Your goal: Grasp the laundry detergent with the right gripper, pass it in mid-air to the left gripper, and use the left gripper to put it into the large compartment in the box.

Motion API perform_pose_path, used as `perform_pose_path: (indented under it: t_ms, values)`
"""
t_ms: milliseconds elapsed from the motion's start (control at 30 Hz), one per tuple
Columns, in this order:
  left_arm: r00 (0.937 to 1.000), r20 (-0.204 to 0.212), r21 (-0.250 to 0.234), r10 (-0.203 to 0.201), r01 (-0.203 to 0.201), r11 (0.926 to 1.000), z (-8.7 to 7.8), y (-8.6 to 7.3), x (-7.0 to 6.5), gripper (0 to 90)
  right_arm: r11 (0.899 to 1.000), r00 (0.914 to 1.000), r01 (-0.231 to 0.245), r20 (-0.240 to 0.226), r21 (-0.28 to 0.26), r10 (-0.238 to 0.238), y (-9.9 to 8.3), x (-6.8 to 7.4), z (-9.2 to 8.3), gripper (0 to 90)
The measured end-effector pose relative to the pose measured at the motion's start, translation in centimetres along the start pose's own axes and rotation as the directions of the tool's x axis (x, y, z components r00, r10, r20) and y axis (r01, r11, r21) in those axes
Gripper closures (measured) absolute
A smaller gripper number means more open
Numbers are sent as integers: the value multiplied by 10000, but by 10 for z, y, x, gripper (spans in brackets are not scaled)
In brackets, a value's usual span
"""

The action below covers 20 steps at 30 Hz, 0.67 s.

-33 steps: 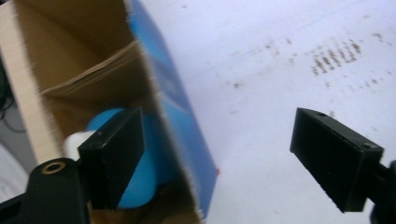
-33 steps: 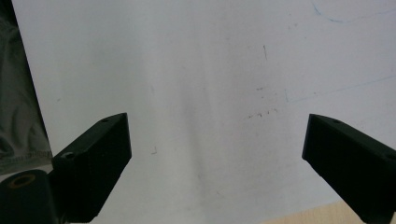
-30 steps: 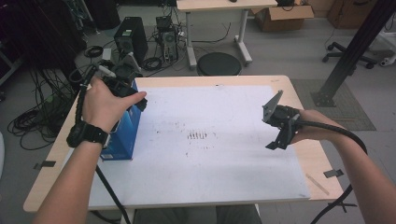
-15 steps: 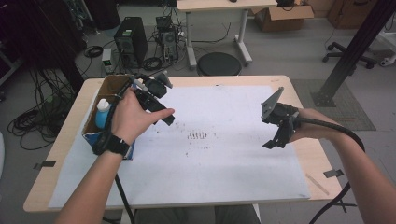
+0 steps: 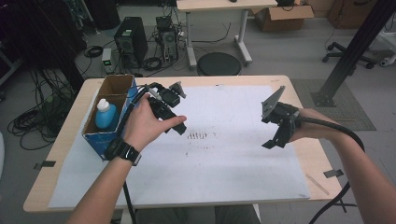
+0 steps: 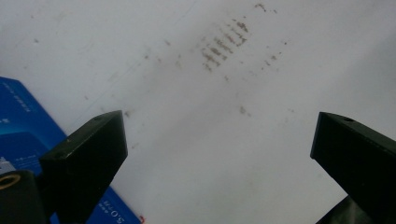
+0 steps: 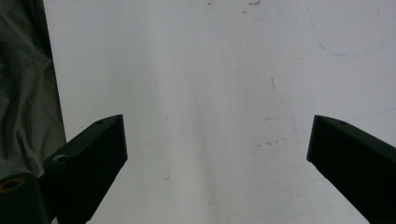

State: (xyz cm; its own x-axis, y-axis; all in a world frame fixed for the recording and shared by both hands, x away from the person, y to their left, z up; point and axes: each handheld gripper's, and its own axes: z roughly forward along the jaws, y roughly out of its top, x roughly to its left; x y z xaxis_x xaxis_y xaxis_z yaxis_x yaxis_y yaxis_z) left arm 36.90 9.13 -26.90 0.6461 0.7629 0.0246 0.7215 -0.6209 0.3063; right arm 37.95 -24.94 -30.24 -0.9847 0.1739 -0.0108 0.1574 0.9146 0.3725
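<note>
An open blue cardboard box [image 5: 100, 140] stands at the table's left side, and a blue bottle with a white cap [image 5: 105, 115] stands upright inside it. My left gripper [image 5: 175, 123] hovers just right of the box, over the white paper sheet [image 5: 224, 163]. Its jaws have just been opening and hold nothing. In the left gripper view the gripper [image 6: 217, 135] points at stained paper, with the box's blue side [image 6: 23, 121] at the left. My right gripper [image 5: 275, 138] hangs above the sheet's right part. Its jaws [image 7: 217, 140] have also just been opening, with bare paper between them.
A patch of dark smudges [image 5: 198, 136] marks the paper between the two grippers. A thin wooden stick [image 5: 317, 183] lies near the table's right front corner. Beyond the far edge stand a computer tower [image 5: 130, 44], a round stool [image 5: 219, 64] and floor cables.
My left hand has left the box and swung right and down over the paper; the bottle inside the box is now uncovered. The right hand has kept still.
</note>
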Motion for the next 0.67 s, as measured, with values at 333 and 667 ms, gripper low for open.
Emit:
perform_pose_path:
  t_ms: [333,667]
  values:
    - [9996,183,31,206,-207,9998,3,3,-5,44,9999,10000,-62,34,84,61,-4,0,0,51]
    - [9996,198,26,195,-196,9998,4,4,-4,44,9999,10000,-68,32,99,68,-5,0,1,51]
